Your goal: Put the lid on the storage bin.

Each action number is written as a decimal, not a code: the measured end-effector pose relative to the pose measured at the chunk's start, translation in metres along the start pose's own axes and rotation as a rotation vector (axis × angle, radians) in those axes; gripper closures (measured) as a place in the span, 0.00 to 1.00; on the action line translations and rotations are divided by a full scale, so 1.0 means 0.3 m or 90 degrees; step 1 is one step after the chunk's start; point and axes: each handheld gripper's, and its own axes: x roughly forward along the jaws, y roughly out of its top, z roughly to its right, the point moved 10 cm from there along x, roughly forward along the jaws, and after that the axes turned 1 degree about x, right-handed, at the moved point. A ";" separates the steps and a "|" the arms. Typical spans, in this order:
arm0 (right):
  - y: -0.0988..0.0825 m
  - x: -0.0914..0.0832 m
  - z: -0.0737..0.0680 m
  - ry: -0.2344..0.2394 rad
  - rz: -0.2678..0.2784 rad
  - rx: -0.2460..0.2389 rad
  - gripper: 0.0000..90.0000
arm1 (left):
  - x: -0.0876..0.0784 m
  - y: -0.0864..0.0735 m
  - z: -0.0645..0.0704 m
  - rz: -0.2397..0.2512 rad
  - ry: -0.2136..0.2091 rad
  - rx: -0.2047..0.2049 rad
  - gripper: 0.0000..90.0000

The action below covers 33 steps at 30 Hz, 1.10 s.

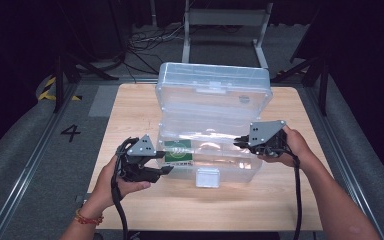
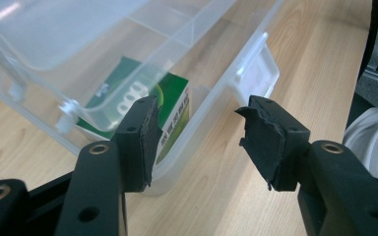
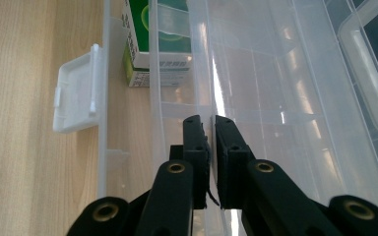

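A clear plastic storage box (image 1: 230, 170) stands open on the table, its lid (image 1: 212, 90) tipped back. A green carton (image 1: 178, 151) (image 2: 172, 93) (image 3: 145, 24) lies in the box at its left end. A clear inner tray (image 2: 78, 44) (image 3: 256, 73) sits over it. My right gripper (image 1: 237, 141) (image 3: 211, 120) is at the box's right end, shut on the tray's thin wall. My left gripper (image 1: 166, 162) (image 2: 199, 132) hovers open by the box's front left corner, with nothing pressed between its pads.
The box's white latch flap (image 1: 208, 177) (image 2: 256, 73) (image 3: 76, 93) hangs out over the wooden table (image 1: 130, 110) at the front. Grey floor with a painted 4 (image 1: 70, 132) lies left of the table. A metal frame (image 1: 225, 20) stands behind.
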 end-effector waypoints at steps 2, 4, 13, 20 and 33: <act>-0.001 0.000 -0.002 -0.004 0.001 0.001 0.95 | -0.015 0.018 -0.009 0.015 0.005 0.001 0.53; -0.002 0.000 -0.005 -0.003 0.002 0.001 0.95 | -0.031 0.037 -0.020 0.025 0.005 0.001 0.54; -0.008 -0.002 -0.013 -0.012 0.002 0.001 0.94 | -0.058 0.138 -0.121 0.059 0.034 -0.009 0.62; -0.010 -0.003 -0.016 -0.020 0.011 0.006 0.93 | -0.056 0.203 -0.165 0.073 0.054 -0.003 0.78; -0.021 -0.007 -0.028 -0.032 0.036 0.015 0.92 | -0.054 0.236 -0.277 0.075 0.099 -0.038 0.94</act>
